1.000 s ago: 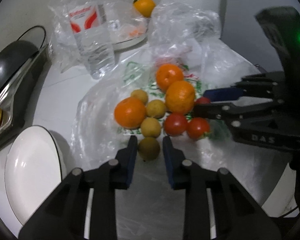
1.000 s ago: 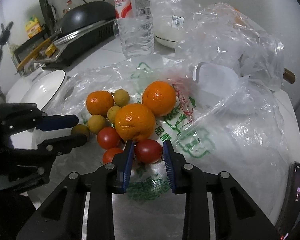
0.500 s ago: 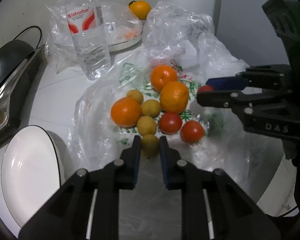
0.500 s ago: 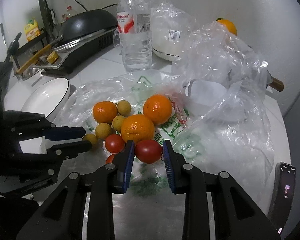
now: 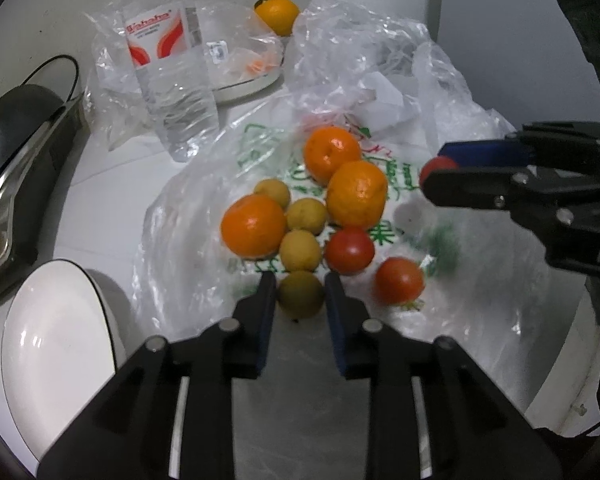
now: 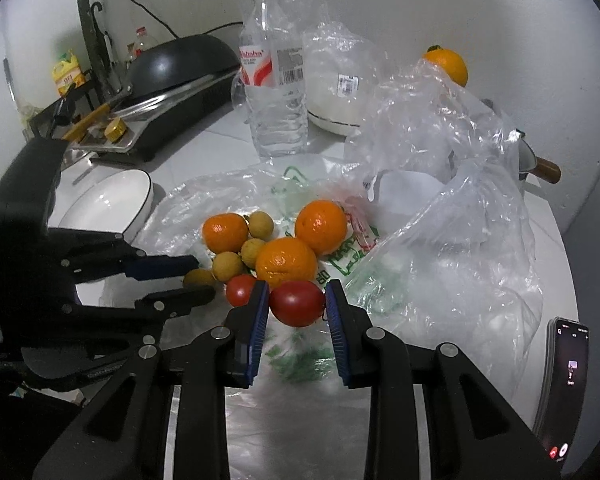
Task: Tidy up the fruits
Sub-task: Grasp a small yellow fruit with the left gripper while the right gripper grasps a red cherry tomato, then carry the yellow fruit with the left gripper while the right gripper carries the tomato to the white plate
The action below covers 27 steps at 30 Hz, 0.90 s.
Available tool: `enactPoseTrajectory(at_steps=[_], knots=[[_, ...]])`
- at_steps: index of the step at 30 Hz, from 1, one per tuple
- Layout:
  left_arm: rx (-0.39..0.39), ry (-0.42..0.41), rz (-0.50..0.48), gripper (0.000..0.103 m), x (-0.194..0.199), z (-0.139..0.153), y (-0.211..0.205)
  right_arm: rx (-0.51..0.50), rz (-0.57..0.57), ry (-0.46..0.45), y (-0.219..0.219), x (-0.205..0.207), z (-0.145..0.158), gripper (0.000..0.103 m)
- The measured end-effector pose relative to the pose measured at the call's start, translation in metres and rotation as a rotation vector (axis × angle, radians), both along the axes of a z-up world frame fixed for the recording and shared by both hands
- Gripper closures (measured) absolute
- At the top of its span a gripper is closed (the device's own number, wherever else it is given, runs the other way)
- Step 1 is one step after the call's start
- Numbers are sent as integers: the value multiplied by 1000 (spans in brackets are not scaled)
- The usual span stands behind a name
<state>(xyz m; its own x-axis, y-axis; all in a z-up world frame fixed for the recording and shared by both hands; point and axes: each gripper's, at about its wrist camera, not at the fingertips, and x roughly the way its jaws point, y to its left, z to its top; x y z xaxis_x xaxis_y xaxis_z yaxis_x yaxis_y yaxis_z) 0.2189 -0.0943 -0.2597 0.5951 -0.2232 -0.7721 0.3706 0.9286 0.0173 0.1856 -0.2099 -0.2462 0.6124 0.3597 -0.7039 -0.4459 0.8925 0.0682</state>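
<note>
fruits: right gripper (image 6: 297, 298) pinches tomato (image 6: 297, 307); left gripper (image 5: 300, 294) pinches longan (image 5: 300, 299).

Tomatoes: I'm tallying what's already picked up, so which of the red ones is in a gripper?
The tomato clamped in the right gripper; the other two tomatoes lie loose on the plastic bag.
</note>
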Motion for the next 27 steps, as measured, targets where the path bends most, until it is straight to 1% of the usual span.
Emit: enactPoseTrajectory(at_steps=[5, 7, 12, 17, 21, 23, 27], knots=[[-24, -28, 0, 77, -8, 12, 1, 44, 1, 7, -2, 0, 2, 72], [-31, -42, 0, 77, -11, 17, 2, 40, 7, 16, 0, 1, 0, 72], [-39, -51, 7, 77, -17, 22, 4, 28, 26, 71, 8, 6, -19, 72], [-43, -45, 15, 77, -23, 21, 7, 8, 35, 113, 15, 10, -33, 72], [-50, -50, 22, 77, -27, 22, 10, 8, 30, 120, 14, 10, -34, 70], [-63, -62, 27, 77, -29, 23, 11, -1, 25, 109, 15, 9, -31, 68], [-72, -80, 32, 77, -33, 28, 17, -19, 44, 87, 18, 5, -27, 67]])
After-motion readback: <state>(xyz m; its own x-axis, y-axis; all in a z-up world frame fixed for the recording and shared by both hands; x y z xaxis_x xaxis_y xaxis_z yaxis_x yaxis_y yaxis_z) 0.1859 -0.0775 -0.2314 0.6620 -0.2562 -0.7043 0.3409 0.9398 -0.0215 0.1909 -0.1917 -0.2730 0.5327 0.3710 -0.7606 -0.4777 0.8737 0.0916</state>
